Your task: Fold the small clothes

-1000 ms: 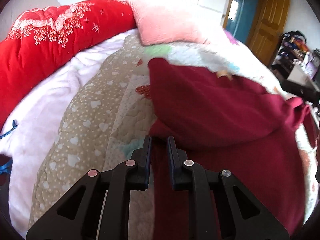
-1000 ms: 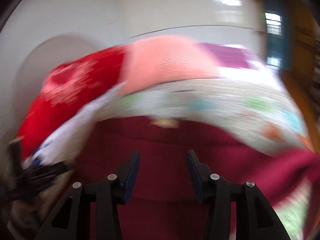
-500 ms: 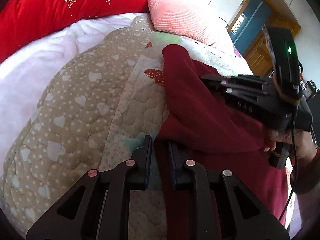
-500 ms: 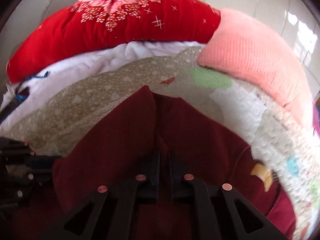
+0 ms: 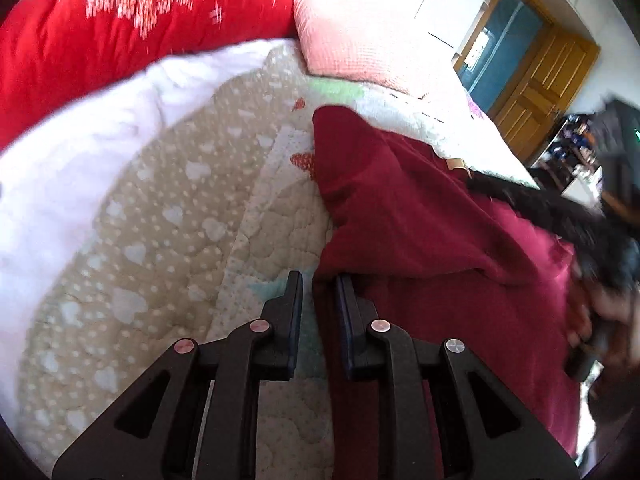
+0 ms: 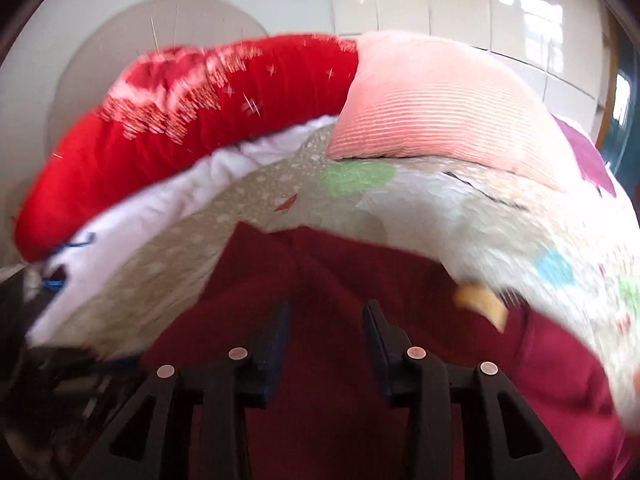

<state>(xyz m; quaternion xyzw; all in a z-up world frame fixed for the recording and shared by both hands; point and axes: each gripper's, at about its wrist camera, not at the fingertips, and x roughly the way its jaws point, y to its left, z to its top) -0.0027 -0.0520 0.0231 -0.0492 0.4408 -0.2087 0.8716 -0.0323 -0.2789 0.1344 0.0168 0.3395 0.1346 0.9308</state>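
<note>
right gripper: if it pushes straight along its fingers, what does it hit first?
Likely the maroon garment: the right gripper, jaws just opened with nothing pinched, points down at it. Depth is blurred.

- No readable text, labels, brands or numbers in either wrist view.
- Both views motion-blurred; right gripper (image 5: 560, 216), far right of the left claw, shows no legible marking.
- Red quilt (image 6: 180, 120) beyond the claw: floral print only, no lettering.

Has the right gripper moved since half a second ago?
Yes. In the left wrist view, the right gripper has drawn back right, off the maroon garment; its jaws have just been opening.
</note>
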